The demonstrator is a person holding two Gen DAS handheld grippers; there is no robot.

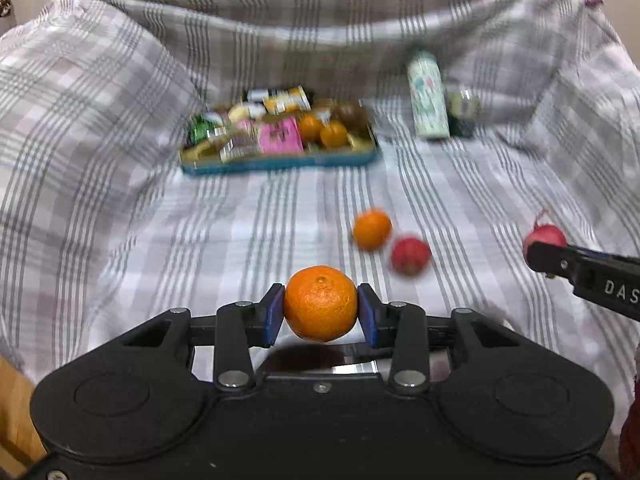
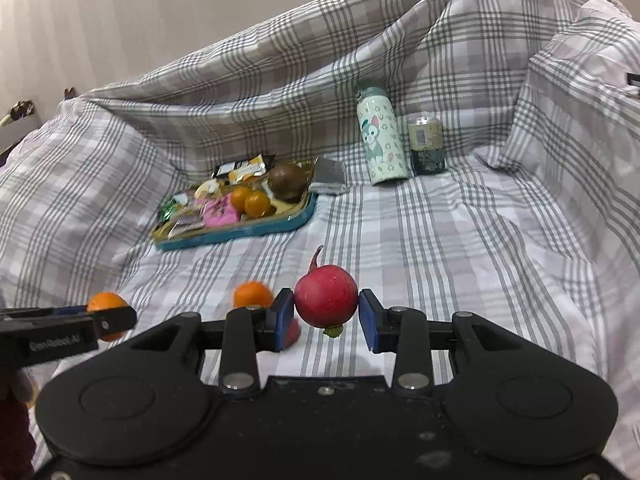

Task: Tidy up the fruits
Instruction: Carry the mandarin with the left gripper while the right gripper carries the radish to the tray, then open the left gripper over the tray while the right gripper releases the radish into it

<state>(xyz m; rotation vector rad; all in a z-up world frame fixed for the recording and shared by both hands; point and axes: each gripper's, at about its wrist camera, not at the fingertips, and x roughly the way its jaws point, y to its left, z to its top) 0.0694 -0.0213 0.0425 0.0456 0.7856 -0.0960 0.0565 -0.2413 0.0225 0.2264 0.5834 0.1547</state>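
Note:
My left gripper point(image 1: 320, 312) is shut on an orange mandarin point(image 1: 320, 303), held above the checked sheet. It shows at the left of the right wrist view point(image 2: 107, 312). My right gripper point(image 2: 326, 316) is shut on a red round fruit point(image 2: 326, 295) with a stem; it shows at the right of the left wrist view point(image 1: 545, 236). A second mandarin point(image 1: 372, 229) and a second red fruit point(image 1: 411, 256) lie loose on the sheet between the grippers. A teal tray point(image 2: 256, 232) farther back holds two mandarins point(image 2: 250, 200), a brown round fruit point(image 2: 287, 180) and snack packets.
A mint bottle with a cartoon print point(image 2: 382, 136) and a dark can point(image 2: 427, 145) stand at the back right. A silver packet point(image 2: 329, 174) lies beside the tray. The checked sheet point(image 2: 460, 240) rises in folds at the back and both sides.

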